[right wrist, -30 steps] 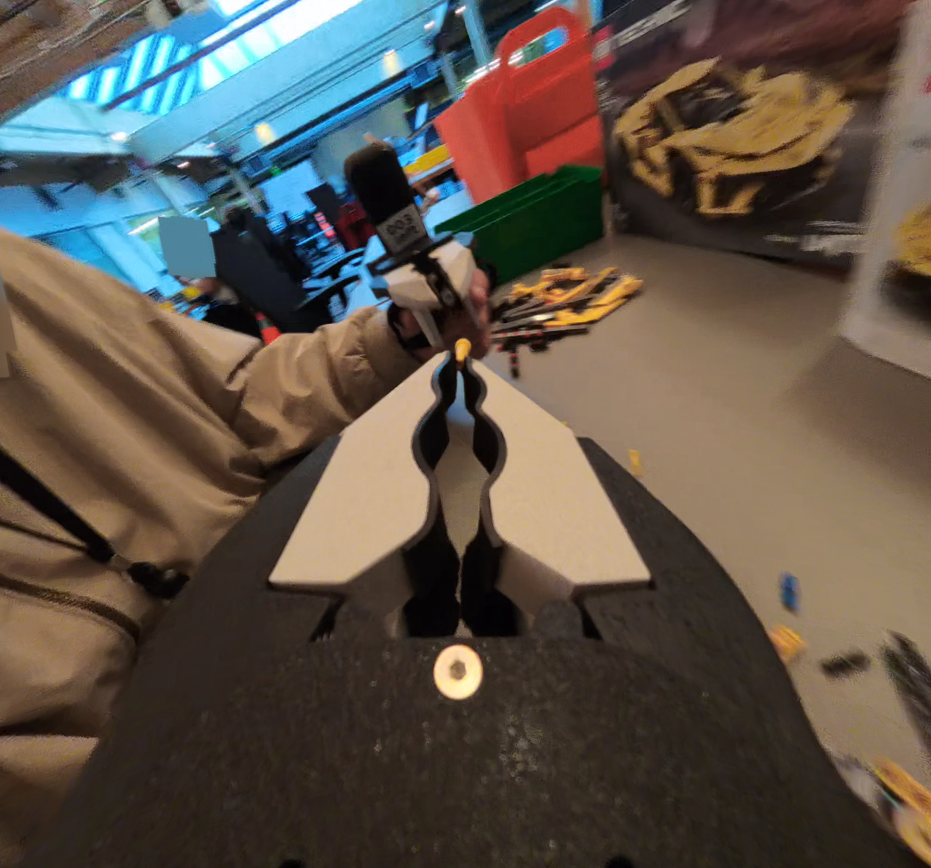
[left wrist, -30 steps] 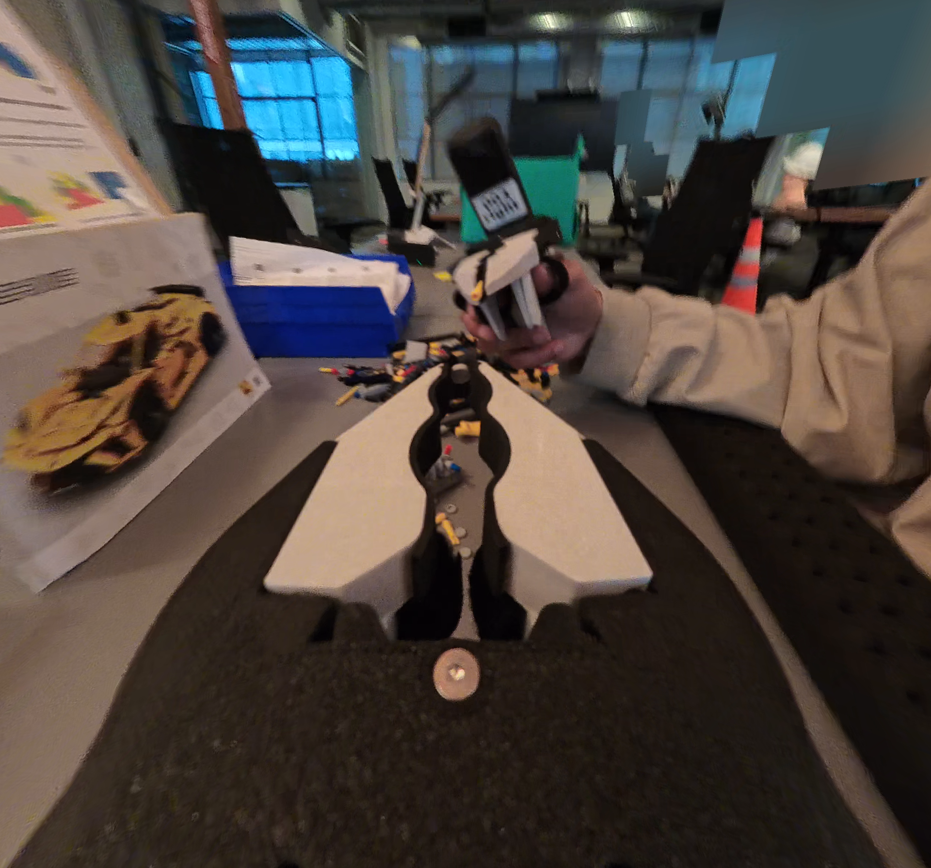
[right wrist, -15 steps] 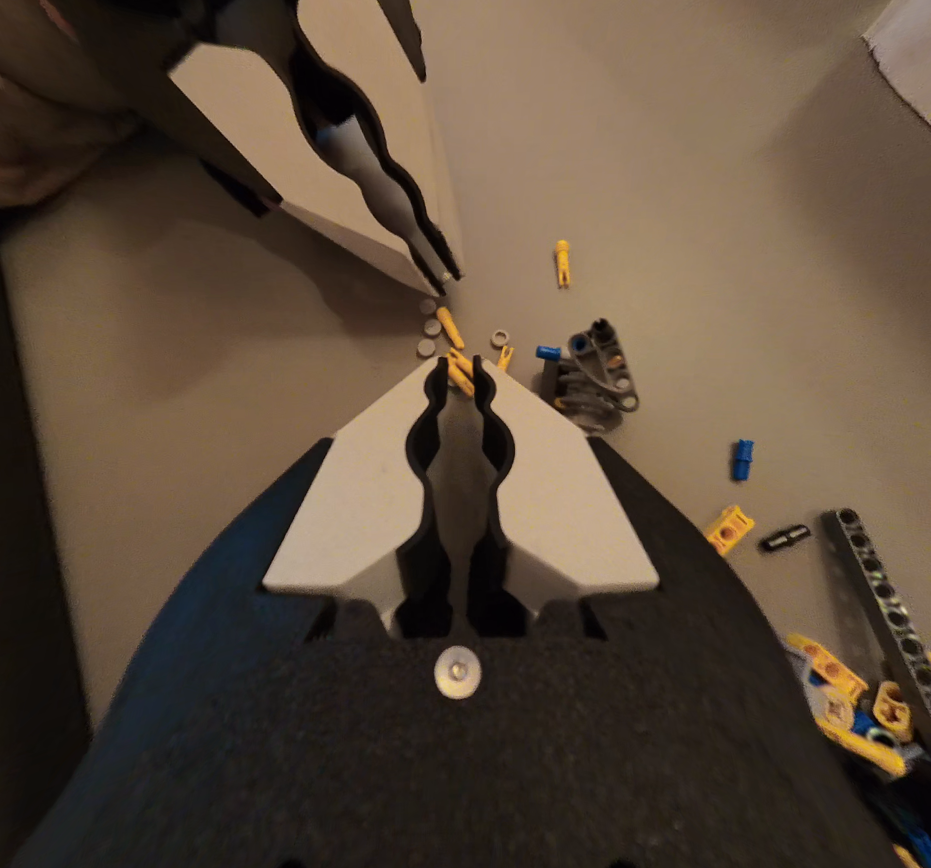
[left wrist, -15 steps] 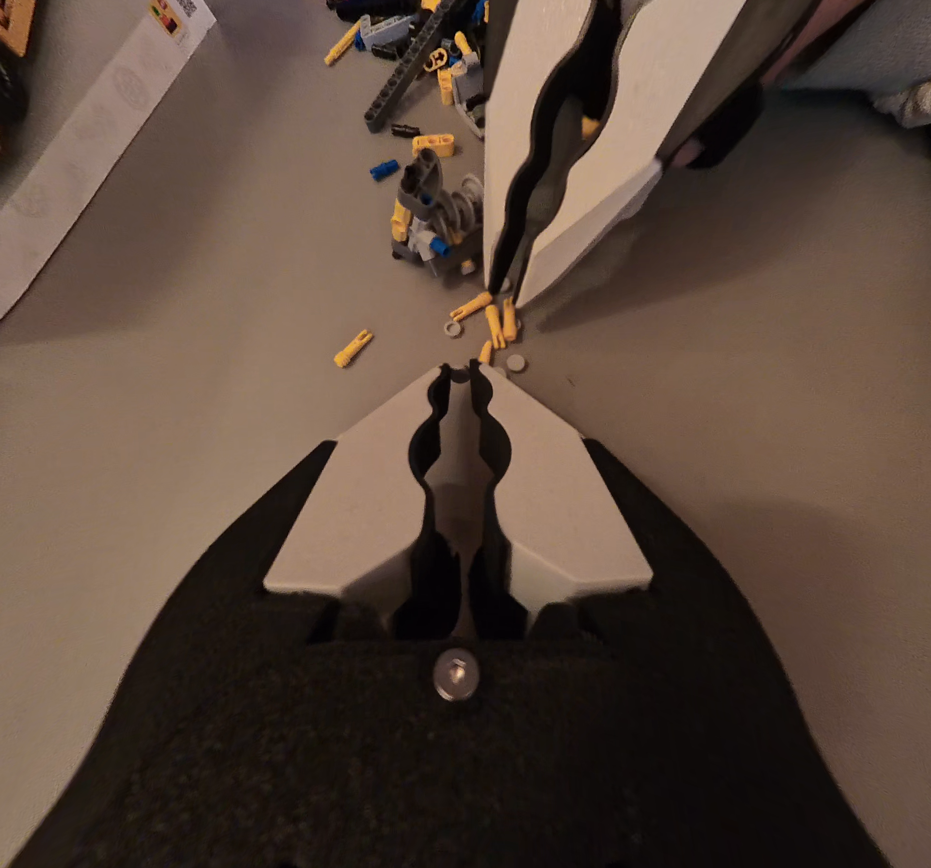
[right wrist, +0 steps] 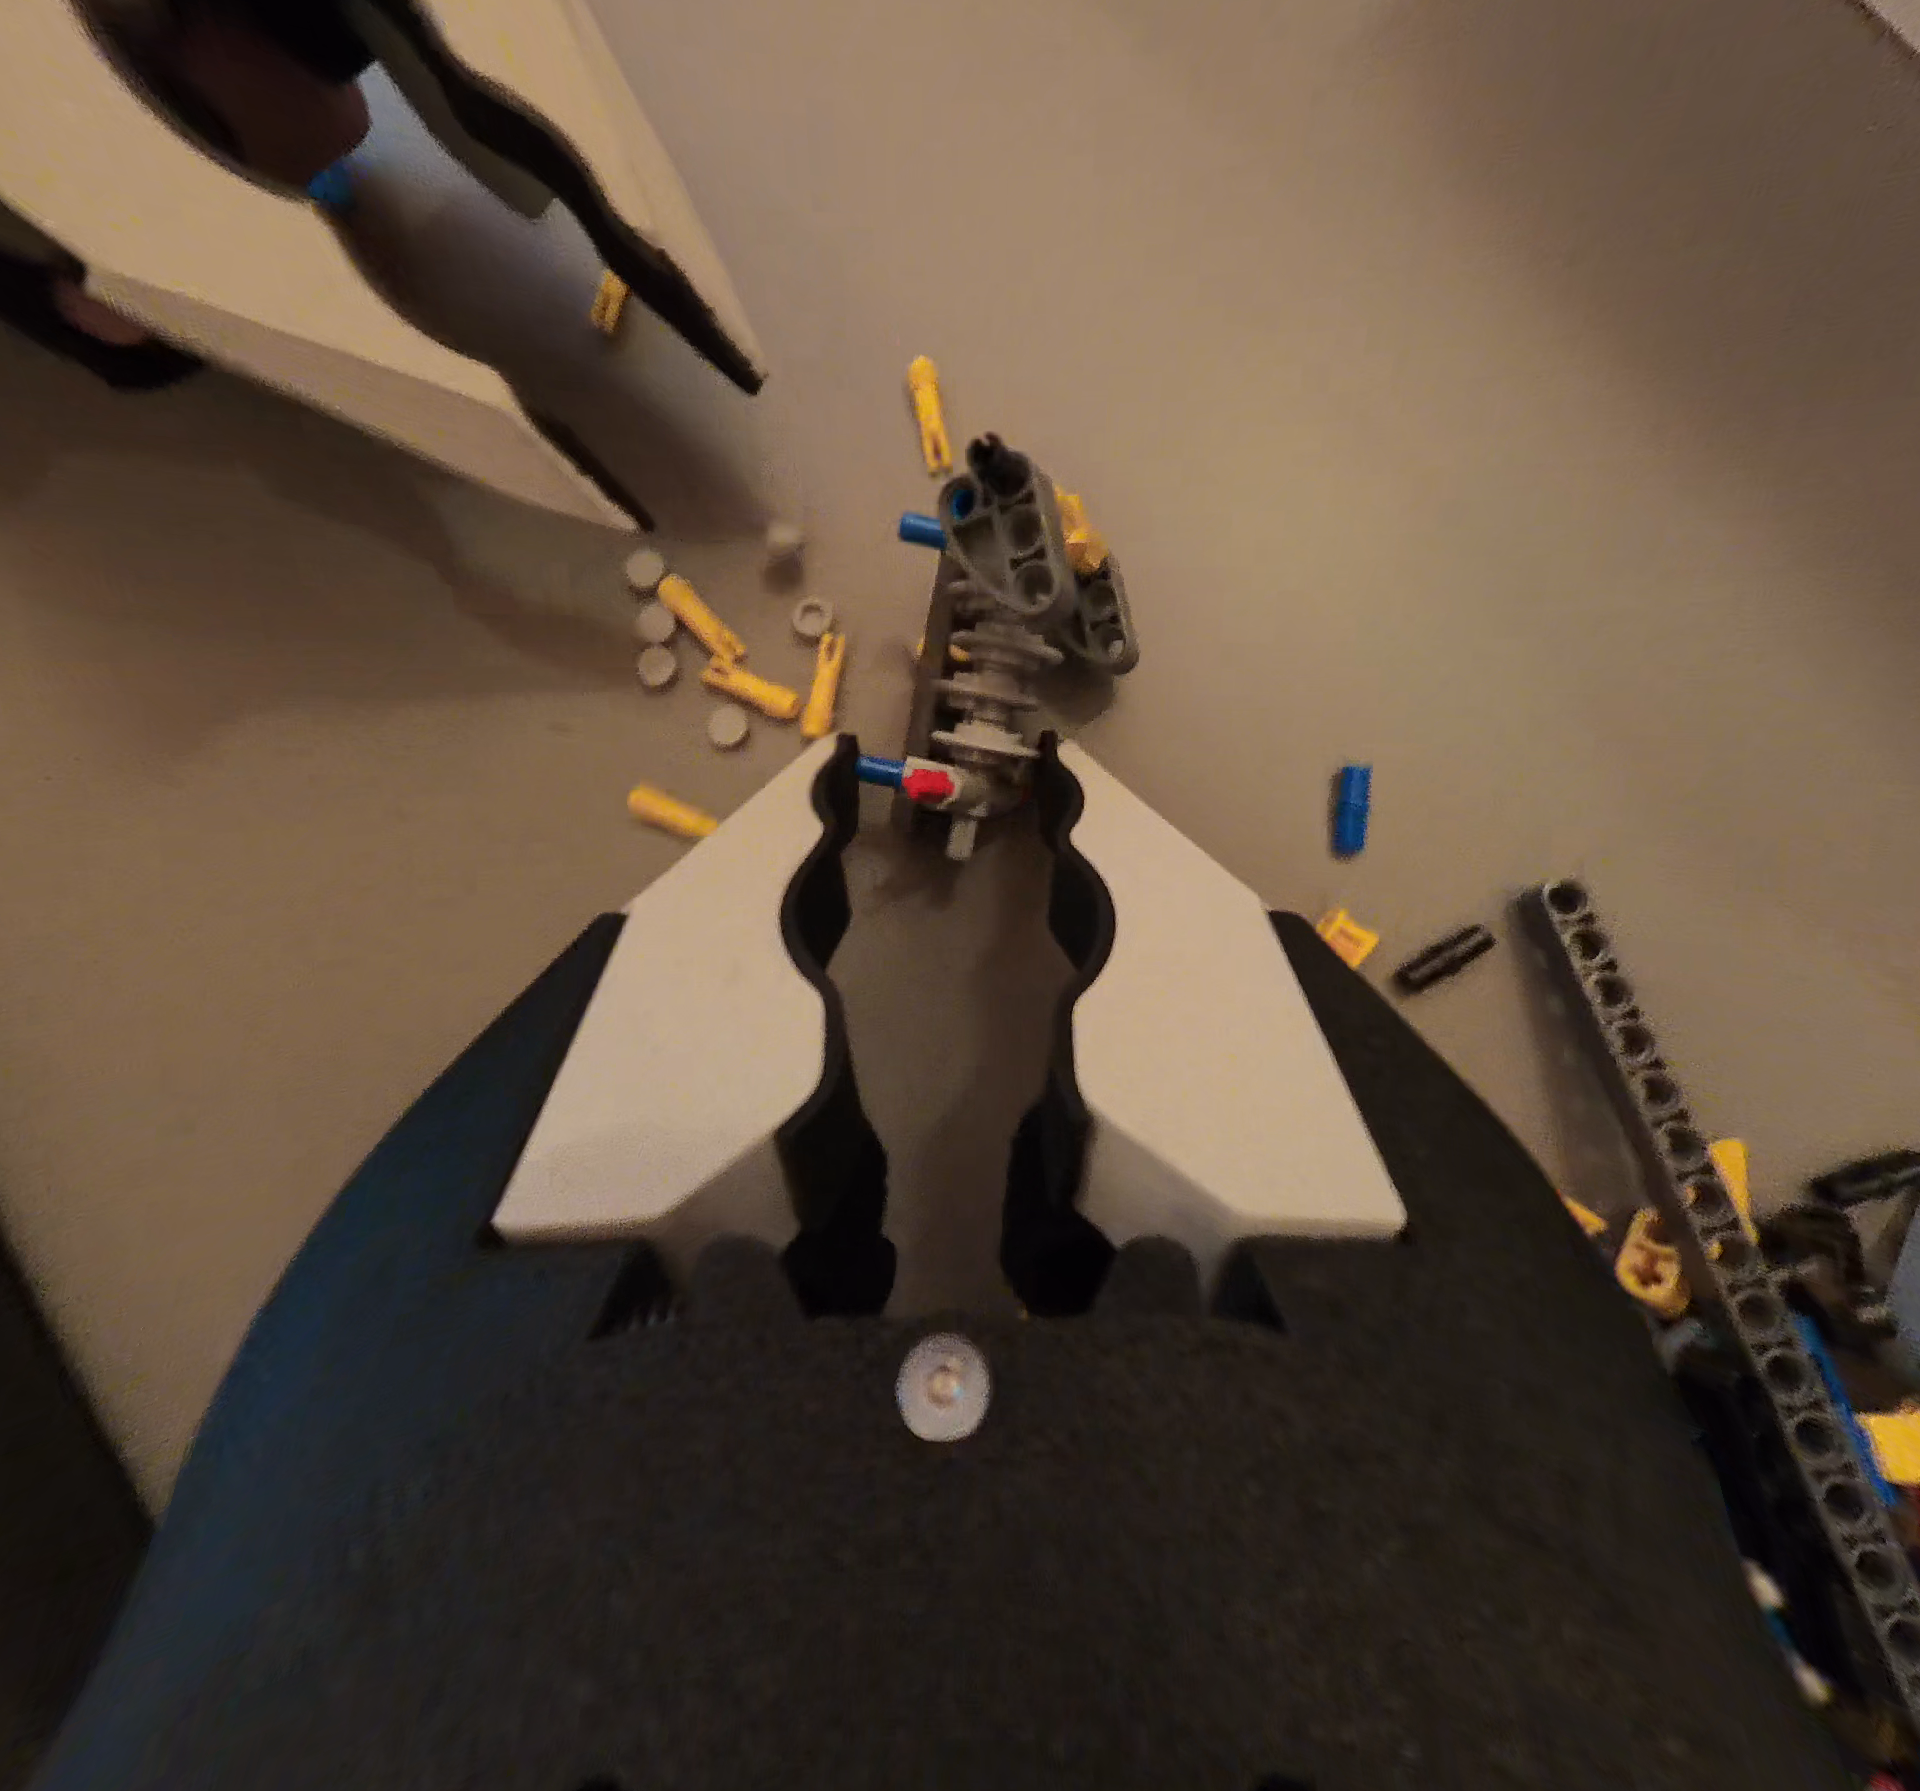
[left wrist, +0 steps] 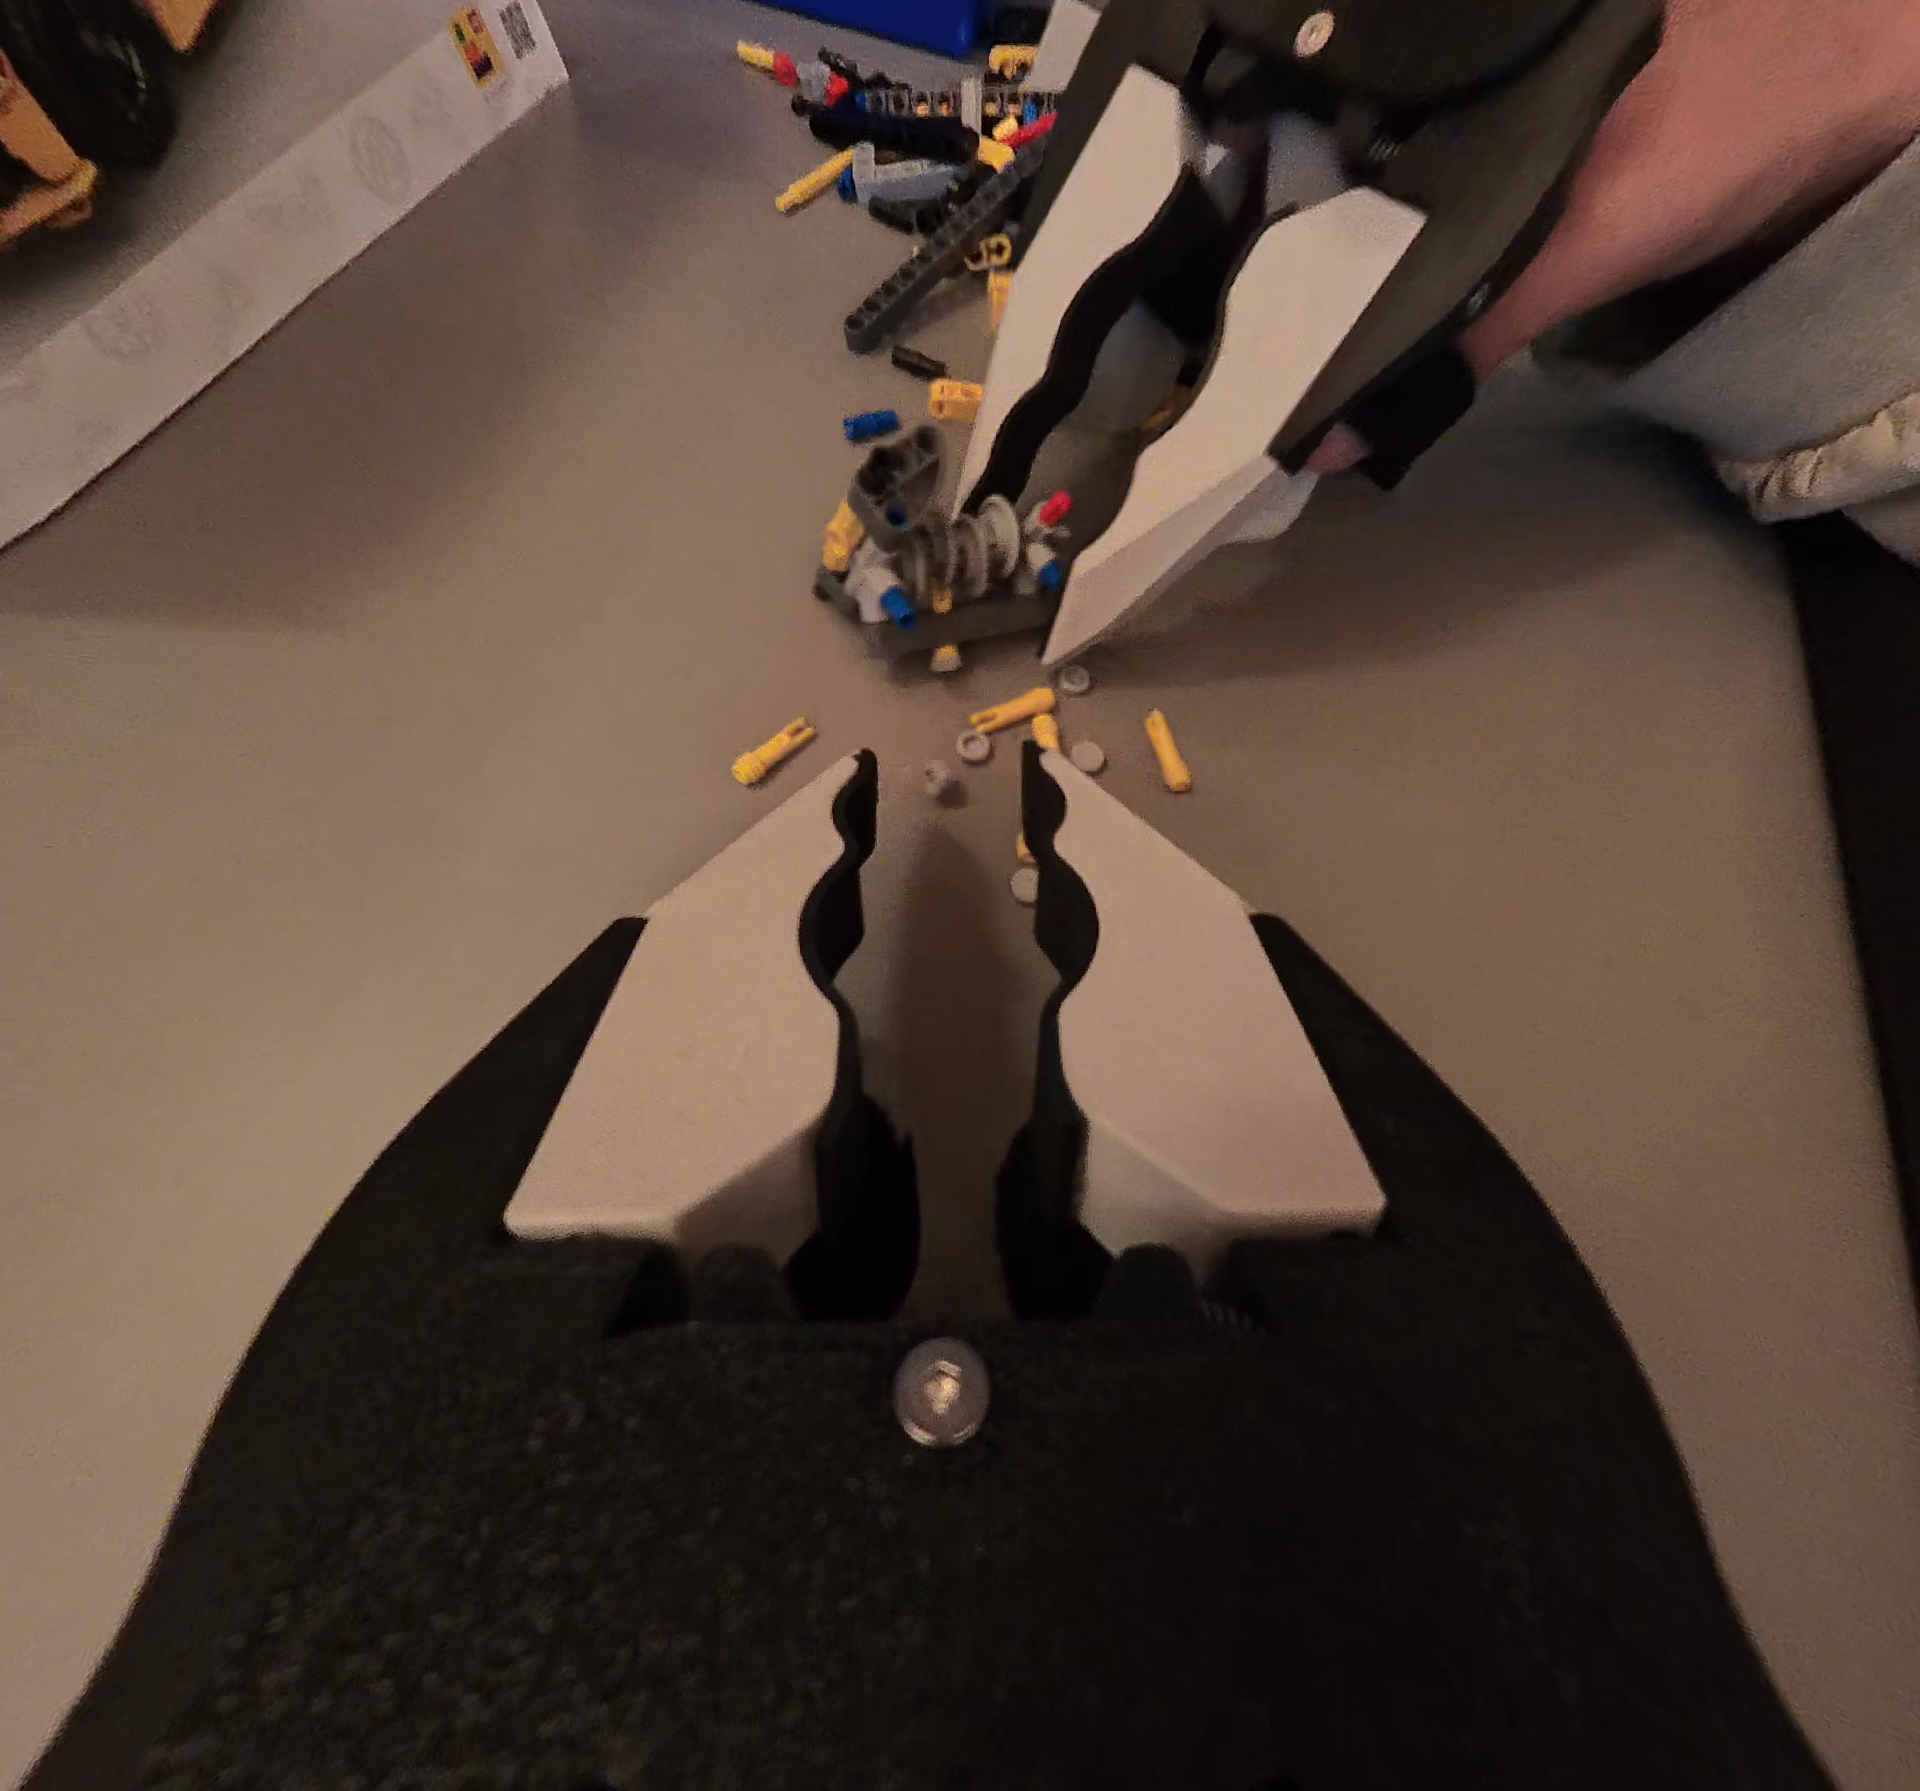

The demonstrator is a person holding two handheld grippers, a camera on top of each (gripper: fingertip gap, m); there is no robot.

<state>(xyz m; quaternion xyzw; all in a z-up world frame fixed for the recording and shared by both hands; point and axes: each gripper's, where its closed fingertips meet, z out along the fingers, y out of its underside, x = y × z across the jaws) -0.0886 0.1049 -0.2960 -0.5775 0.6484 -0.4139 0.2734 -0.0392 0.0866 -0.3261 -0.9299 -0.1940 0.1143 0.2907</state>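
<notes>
My right gripper [right wrist: 945,754] wide, straddling grey spring assembly [right wrist: 1003,650] at 12 o'clock; I'd centre first. Left gripper [left wrist: 945,765] wide, empty, over yellow pins [left wrist: 1013,707].

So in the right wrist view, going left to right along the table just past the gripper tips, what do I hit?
Lone yellow pin → right gripper, open around the grey spring assembly → blue pin → black pin → long grey holed beam.

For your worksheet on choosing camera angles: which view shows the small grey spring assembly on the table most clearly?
The right wrist view: the grey spring assembly lies lengthwise, sharp, its near end between the right gripper's open fingertips. The left wrist view shows it side-on, farther off, partly behind that gripper's fingers.
</notes>
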